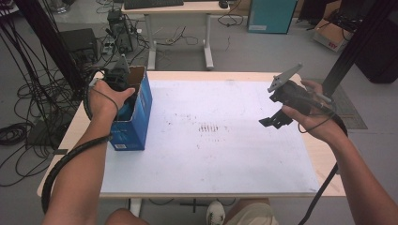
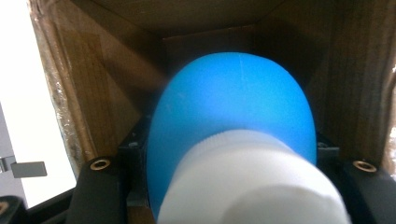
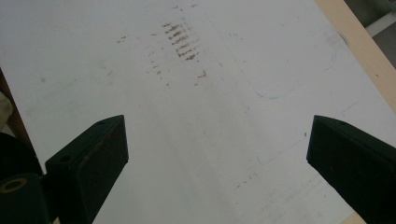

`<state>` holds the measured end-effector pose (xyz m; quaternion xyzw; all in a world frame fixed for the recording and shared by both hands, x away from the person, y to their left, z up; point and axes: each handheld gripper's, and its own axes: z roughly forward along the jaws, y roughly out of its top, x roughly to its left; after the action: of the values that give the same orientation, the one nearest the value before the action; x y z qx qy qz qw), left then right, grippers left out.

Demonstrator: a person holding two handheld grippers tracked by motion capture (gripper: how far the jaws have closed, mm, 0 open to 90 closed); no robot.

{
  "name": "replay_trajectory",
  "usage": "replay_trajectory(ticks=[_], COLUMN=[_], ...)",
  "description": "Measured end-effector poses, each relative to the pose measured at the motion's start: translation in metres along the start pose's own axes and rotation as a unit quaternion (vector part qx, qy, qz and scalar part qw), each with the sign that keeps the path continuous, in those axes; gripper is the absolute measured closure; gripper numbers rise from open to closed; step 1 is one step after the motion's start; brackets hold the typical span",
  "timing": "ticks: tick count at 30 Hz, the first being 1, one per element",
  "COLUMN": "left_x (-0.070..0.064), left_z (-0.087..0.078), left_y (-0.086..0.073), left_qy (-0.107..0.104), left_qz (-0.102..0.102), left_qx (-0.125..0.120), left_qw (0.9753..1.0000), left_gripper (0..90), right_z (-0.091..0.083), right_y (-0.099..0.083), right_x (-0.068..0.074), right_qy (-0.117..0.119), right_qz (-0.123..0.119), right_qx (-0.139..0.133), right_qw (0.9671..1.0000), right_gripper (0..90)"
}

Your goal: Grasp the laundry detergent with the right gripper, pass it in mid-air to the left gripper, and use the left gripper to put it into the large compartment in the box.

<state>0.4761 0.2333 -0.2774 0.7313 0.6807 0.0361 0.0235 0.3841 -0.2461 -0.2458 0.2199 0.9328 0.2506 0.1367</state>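
**A:** Start from your left gripper (image 1: 123,82). What is it doing?

**B:** It reaches down into the open top of the blue box (image 1: 136,123) at the table's left side. In the left gripper view a blue bottle (image 2: 233,121) with a white cap (image 2: 252,182) sits between the jaws, which are closed against its sides, so you are grasping it. Brown cardboard walls (image 2: 93,93) surround it, so the bottle is inside the box.

**A:** And your right gripper (image 1: 274,121)?

**B:** Released. Its jaws stand wide apart with nothing between them, held above the white sheet (image 1: 225,140) on the right side, well apart from the box.

**A:** So how far along are you?

**B:** I can't tell whether the bottle is going in or coming out. Either way the grip is made and the bottle is down in the box; what's left, I judge, is to let go or lift clear. The sheet bears smudges (image 3: 180,39) and nothing else.
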Motion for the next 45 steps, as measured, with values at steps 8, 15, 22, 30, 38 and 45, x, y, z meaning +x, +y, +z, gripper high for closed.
replay_trajectory(ticks=[8, 15, 22, 30, 38, 45], left_x=[0.0002, 0.0002, 0.0000, 0.0005, -0.0002, 0.0007], left_z=[0.0000, 0.0000, 0.0001, 0.0000, 0.0000, 0.0000], left_y=[-0.0005, -0.0007, -0.0004, -0.0011, -0.0009, -0.0011], left_qy=[0.000, 0.000, 0.001, -0.001, 0.000, -0.001], left_qz=[0.000, 0.001, 0.000, -0.001, 0.000, -0.001], left_qx=[-0.001, -0.001, -0.001, -0.003, -0.003, -0.005], left_qw=[1.0000, 1.0000, 1.0000, 1.0000, 1.0000, 1.0000], left_gripper=[37.2, 37.2, 37.2, 37.2, 37.2, 37.2], right_z=[0.0003, -0.0001, -0.0011, -0.0013, -0.0012, -0.0021], right_y=[0.0005, 0.0009, 0.0003, 0.0015, 0.0018, 0.0029], right_x=[0.0010, 0.0013, 0.0002, 0.0011, 0.0009, 0.0022], right_qy=[-0.001, -0.002, -0.001, -0.003, -0.003, -0.001], right_qz=[0.005, 0.001, -0.004, 0.001, -0.004, 0.003], right_qx=[-0.001, -0.003, 0.008, 0.002, 0.000, 0.006], right_qw=[1.0000, 1.0000, 1.0000, 1.0000, 1.0000, 1.0000], right_gripper=[5.4, 5.4, 5.4, 5.4, 5.4, 5.4])
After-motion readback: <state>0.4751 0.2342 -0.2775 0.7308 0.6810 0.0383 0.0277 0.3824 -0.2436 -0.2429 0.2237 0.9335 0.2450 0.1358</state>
